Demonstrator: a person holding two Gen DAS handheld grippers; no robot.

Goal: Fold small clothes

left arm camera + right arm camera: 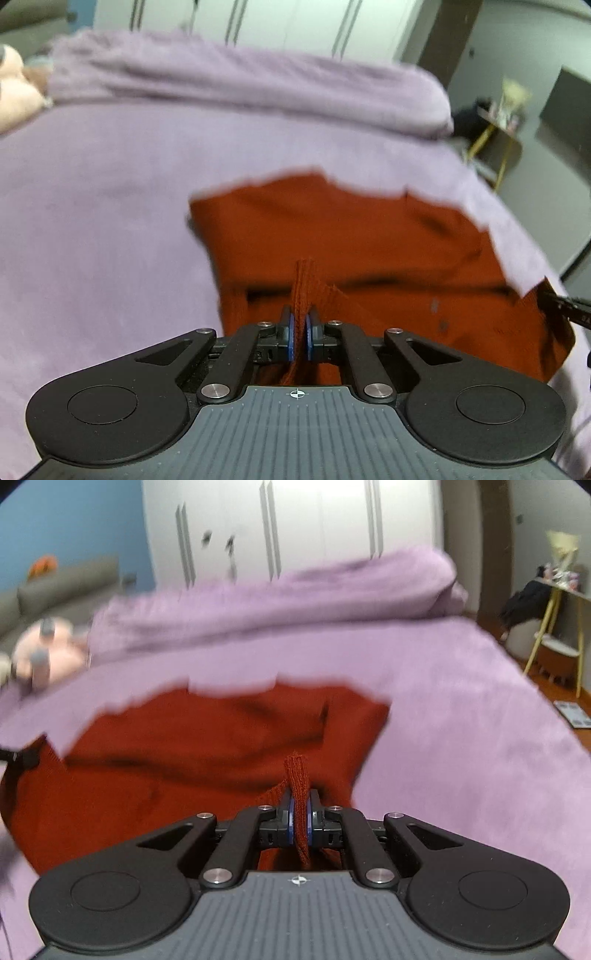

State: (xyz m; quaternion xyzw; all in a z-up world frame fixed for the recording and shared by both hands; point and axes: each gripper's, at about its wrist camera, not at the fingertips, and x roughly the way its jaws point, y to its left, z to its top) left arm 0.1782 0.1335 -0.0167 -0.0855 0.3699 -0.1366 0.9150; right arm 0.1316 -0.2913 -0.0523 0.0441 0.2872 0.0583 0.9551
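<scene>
Left gripper (pixel 299 328) clamped on a ribbed edge of the red knit garment (pixel 351 236), which lies on the purple bed (pixel 92 221). Right gripper (pixel 300 812) likewise pinches an edge. Fabric appears soft, light, limp; hems suit grasping.

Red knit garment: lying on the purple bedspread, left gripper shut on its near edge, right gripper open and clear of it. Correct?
Not quite. The right gripper is also shut on the red knit garment, a fold pinched between its pads in the right wrist view. The left gripper and purple bedspread are as stated.
</scene>
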